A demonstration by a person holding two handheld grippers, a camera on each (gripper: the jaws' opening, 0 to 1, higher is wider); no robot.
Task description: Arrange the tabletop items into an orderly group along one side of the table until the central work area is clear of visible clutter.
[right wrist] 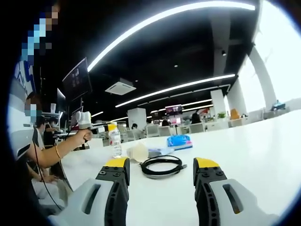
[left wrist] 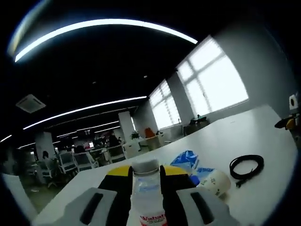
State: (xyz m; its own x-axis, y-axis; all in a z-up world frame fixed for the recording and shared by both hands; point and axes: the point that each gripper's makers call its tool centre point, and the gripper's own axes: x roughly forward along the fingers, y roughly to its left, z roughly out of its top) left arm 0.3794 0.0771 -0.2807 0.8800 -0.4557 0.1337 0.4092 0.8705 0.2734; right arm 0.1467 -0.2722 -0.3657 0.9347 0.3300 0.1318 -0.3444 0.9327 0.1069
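Red "Wahaha" label on water bottle (left wrist: 146, 197) clamped in left gripper (left wrist: 145, 181), right gripper (right wrist: 160, 170) wide, coiled black cable (right wrist: 162, 165) just ahead

Open office under a dark ceiling

Long light strips (left wrist: 101, 23) are glowing overhead, daylight is pouring through tall windows (left wrist: 214, 77), white chairs (left wrist: 75, 161) are standing at far desks, and a monitor (right wrist: 76, 80) is hanging beside a ceiling vent (right wrist: 121, 86).

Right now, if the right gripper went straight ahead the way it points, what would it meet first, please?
Most likely the coiled black cable lying on the white table, between the open jaws of the right gripper. Just beyond it lie a paper cup and a blue packet. Depth is hard to judge here.
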